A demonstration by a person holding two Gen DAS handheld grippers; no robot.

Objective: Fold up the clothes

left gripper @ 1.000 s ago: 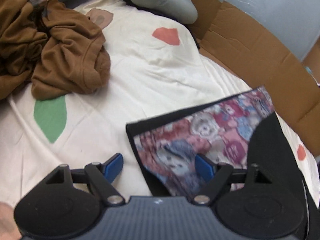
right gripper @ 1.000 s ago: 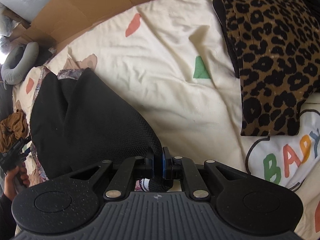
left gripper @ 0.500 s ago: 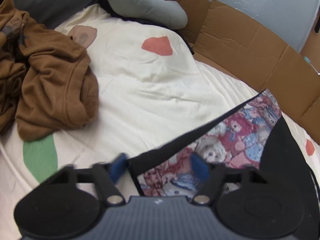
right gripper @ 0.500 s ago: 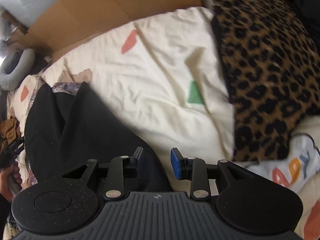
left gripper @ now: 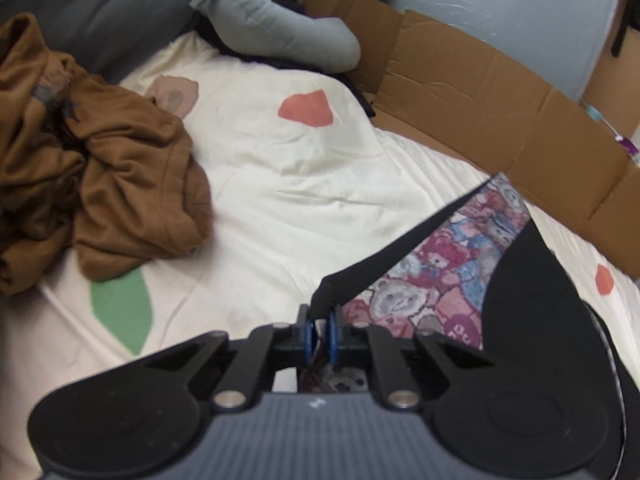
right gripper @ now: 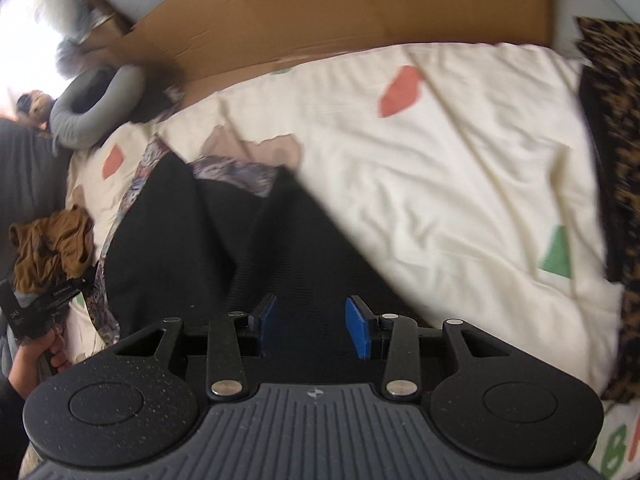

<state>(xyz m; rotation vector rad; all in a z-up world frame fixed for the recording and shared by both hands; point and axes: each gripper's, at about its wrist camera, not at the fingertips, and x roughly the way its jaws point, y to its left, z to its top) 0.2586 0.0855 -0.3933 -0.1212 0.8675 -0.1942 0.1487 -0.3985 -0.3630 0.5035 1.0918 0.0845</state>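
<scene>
Black-edged bear-print garment — corner pinched in the left gripper; right gripper gapes empty, its view blurred.

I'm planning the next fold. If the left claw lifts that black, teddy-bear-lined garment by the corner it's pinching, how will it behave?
The garment will probably hang limp: its pinched edge already bends and drapes from the left claw. It looks light, since one corner grip raises the edge. The black side lies in soft creases, so it will likely sag and need the open right claw as support.
</scene>
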